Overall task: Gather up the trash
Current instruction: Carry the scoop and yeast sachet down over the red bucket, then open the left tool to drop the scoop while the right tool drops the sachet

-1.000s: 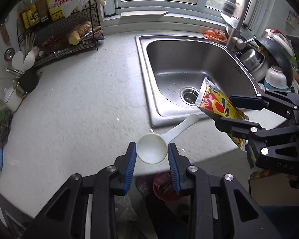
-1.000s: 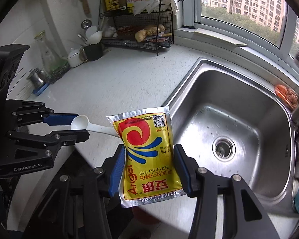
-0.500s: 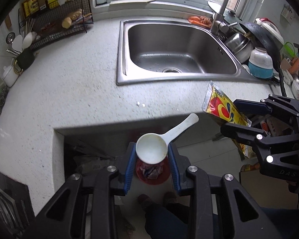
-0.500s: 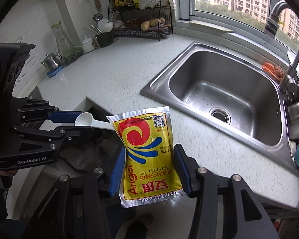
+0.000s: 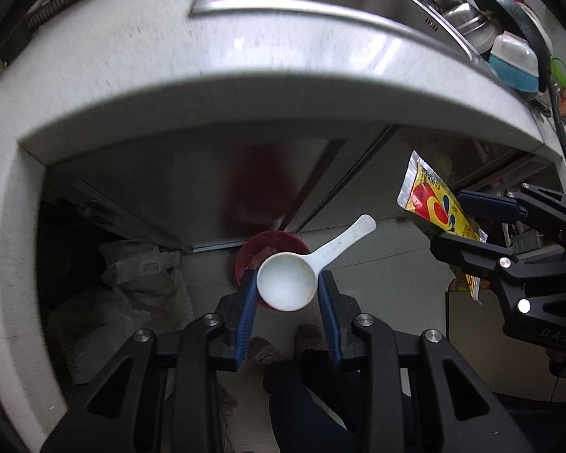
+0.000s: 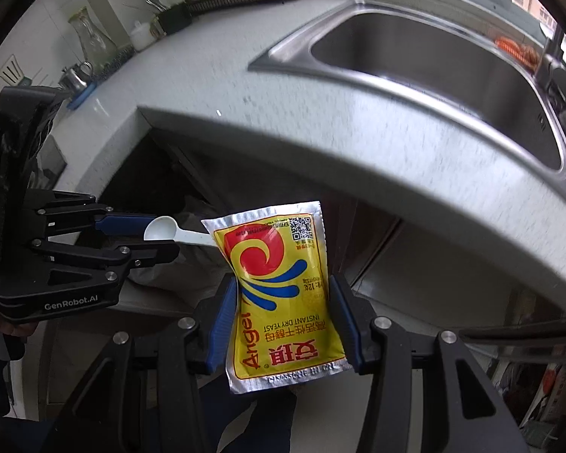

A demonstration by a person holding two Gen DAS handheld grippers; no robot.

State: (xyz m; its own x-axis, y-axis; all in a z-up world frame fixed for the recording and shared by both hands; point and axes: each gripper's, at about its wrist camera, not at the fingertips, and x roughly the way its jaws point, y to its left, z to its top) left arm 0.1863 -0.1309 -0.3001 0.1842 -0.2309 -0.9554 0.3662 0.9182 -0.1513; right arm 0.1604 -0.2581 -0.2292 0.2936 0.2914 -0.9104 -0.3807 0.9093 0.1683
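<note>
My left gripper (image 5: 286,283) is shut on a white plastic scoop (image 5: 287,282) by its bowl, handle pointing up and right. It hangs below the counter edge, directly above a red bin (image 5: 247,251) on the floor. My right gripper (image 6: 283,302) is shut on a yellow Angel yeast packet (image 6: 279,294), also below counter height. In the left wrist view the right gripper (image 5: 468,222) and the packet (image 5: 434,204) are at the right. In the right wrist view the left gripper (image 6: 154,234) and the scoop (image 6: 166,228) are at the left.
The grey counter edge (image 5: 245,90) arches overhead, with the steel sink (image 6: 434,60) behind it. Steel cabinet fronts (image 5: 169,185) stand under the counter. A pale sack (image 5: 132,290) lies on the floor at the left. The person's feet (image 5: 279,347) stand behind the bin.
Both grippers have dropped from counter height to below the counter edge, still holding the scoop and the packet. The red bin now lies right under the scoop.
</note>
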